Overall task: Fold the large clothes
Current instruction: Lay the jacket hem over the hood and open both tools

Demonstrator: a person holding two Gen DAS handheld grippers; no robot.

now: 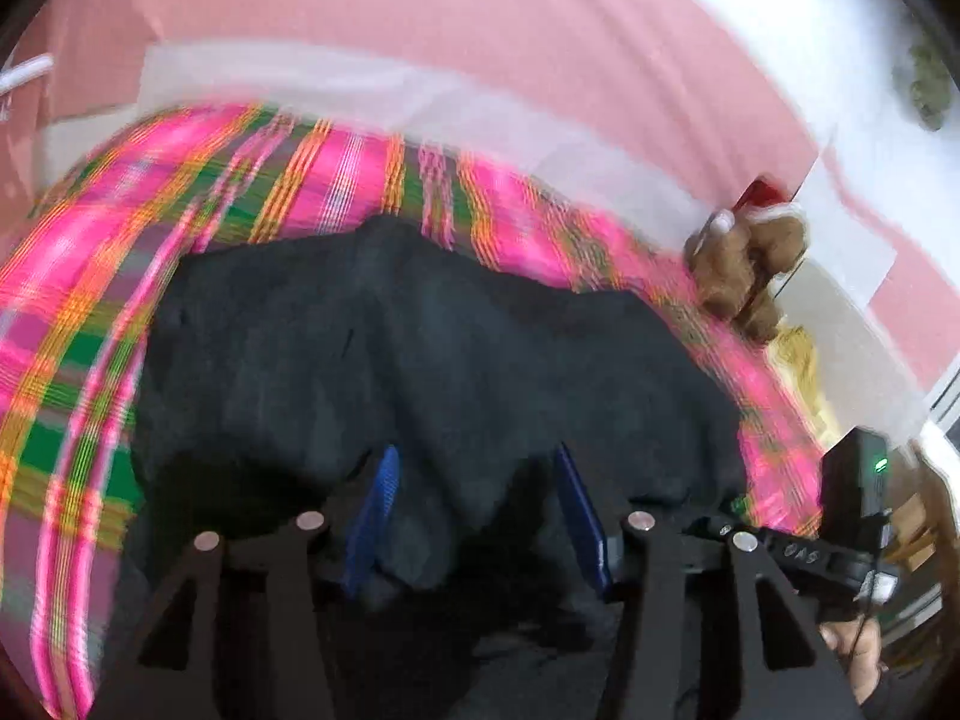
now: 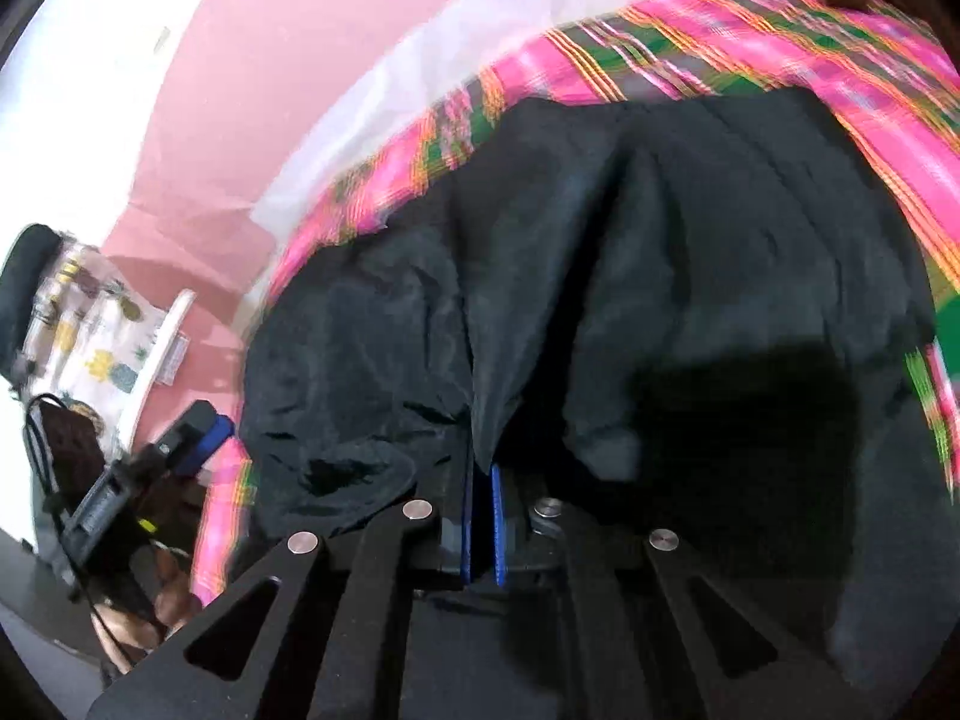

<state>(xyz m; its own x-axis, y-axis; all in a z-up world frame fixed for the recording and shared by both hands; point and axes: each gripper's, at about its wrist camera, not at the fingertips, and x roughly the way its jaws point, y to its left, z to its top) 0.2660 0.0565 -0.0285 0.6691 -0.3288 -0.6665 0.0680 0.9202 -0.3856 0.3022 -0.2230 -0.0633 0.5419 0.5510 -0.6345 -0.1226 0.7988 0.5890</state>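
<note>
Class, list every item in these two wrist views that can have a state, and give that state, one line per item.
Left gripper: open, blue fingers spread over the cloth.
Right gripper: shut on a fold of the black garment.
Large black fabric garment: crumpled, not yet folded, one fold pinched.
Pink, green and orange plaid bedsheet: spread out under the garment.
Brown plush toy: lying at the bed's edge, apart from the garment.

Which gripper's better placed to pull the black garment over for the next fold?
Probably the right gripper: its jaws are shut on the black garment. The left gripper is open, gripping nothing.
</note>
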